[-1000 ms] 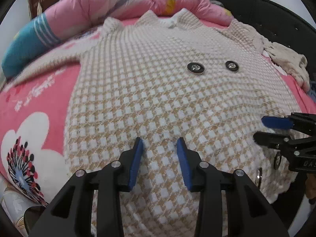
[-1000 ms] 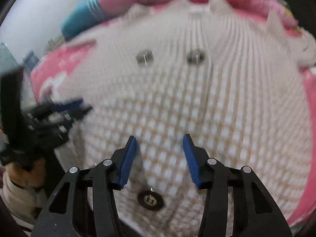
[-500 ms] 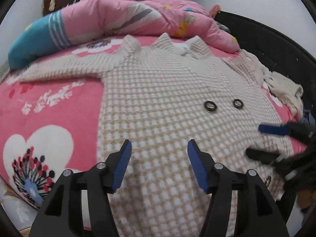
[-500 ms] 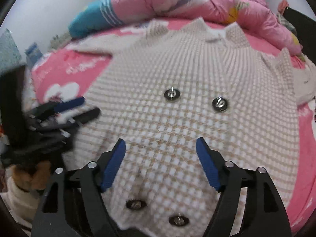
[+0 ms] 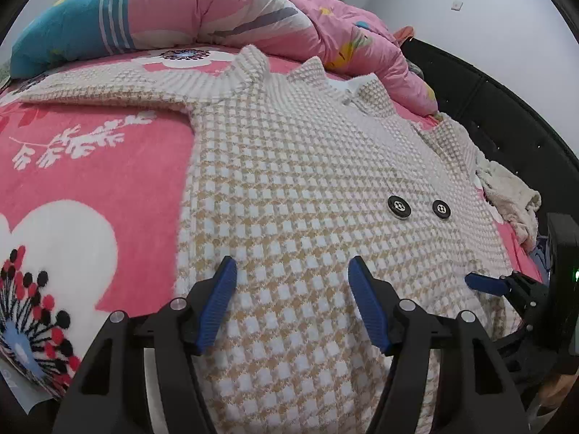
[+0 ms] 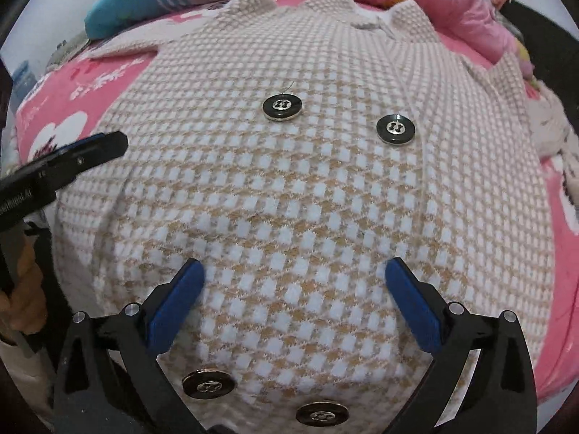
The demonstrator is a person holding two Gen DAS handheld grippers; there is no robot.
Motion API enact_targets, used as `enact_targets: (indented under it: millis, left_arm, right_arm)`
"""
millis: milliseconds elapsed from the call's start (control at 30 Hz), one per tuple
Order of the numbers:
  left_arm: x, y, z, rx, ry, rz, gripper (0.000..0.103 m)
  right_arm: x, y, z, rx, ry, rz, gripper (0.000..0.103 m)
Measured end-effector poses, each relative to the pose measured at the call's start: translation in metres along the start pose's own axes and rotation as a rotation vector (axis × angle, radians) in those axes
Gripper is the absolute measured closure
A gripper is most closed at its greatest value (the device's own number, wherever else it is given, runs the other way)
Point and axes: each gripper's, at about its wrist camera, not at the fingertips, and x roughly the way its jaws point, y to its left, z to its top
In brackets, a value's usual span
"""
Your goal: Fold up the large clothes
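A beige-and-white checked knit coat (image 5: pixel 289 181) lies spread flat on the bed, collar at the far end and one sleeve (image 5: pixel 108 88) stretched out to the left. Two black buttons (image 5: pixel 398 208) sit on its front, and two more (image 6: pixel 208 383) lie near the hem. My left gripper (image 5: pixel 292 267) hovers over the lower left part of the coat. Its jaws are opening, with only flat cloth below them. My right gripper (image 6: pixel 293 266) hangs over the hem area, jaws opening wide, gripping nothing. Each gripper shows at the edge of the other's view.
A pink flowered sheet (image 5: pixel 90 181) covers the bed. A rolled pink and teal quilt (image 5: pixel 253 11) lies along the far side. A cream garment (image 5: pixel 510 195) is bunched at the right beside the black bed frame (image 5: pixel 488 108). A hand (image 6: pixel 21 289) holds the left gripper.
Both grippers' jaws have spread apart. Both have drawn back from the coat, so more of it and the bed shows. The coat lies as before.
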Motion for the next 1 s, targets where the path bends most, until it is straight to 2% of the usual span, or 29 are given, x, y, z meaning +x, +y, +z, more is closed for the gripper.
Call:
enact_targets:
  millis: [100, 233, 400, 500, 600, 667, 733, 800, 900, 1000]
  left_arm:
    - [-0.003, 0.0, 0.003, -0.009, -0.019, 0.0, 0.04]
    - [-0.018, 0.008, 0.016, -0.017, -0.099, 0.053, 0.04]
    - [-0.041, 0.037, 0.051, -0.073, -0.213, 0.2, 0.039]
    - [-0.048, 0.076, 0.086, -0.209, -0.269, 0.32, 0.039]
    - [-0.049, 0.116, 0.117, -0.319, -0.299, 0.399, 0.039]
    - [-0.048, 0.156, 0.139, -0.425, -0.311, 0.447, 0.039]
    - [-0.045, 0.194, 0.156, -0.516, -0.312, 0.473, 0.039]
    - [-0.034, 0.23, 0.172, -0.588, -0.277, 0.525, 0.039]
    - [-0.008, 0.271, 0.189, -0.621, -0.203, 0.577, 0.039]
    - [0.022, 0.302, 0.198, -0.637, -0.126, 0.581, 0.043]
  right_arm:
    - [-0.002, -0.002, -0.004, 0.006, -0.004, 0.026, 0.007]
    - [-0.01, -0.007, 0.009, 0.002, 0.063, 0.014, 0.007]
    - [-0.039, 0.012, 0.044, -0.082, -0.084, 0.065, 0.007]
    - [-0.041, 0.023, 0.068, -0.099, -0.152, 0.134, 0.007]
    - [-0.033, 0.034, 0.091, -0.109, -0.203, 0.193, 0.007]
    - [-0.032, 0.051, 0.1, -0.112, -0.219, 0.222, 0.007]
    - [-0.019, 0.061, 0.109, -0.12, -0.225, 0.245, 0.007]
    - [-0.009, 0.064, 0.113, -0.127, -0.213, 0.251, 0.008]
    - [0.003, 0.076, 0.119, -0.144, -0.183, 0.258, 0.008]
    - [0.015, 0.082, 0.117, -0.182, -0.171, 0.239, 0.008]
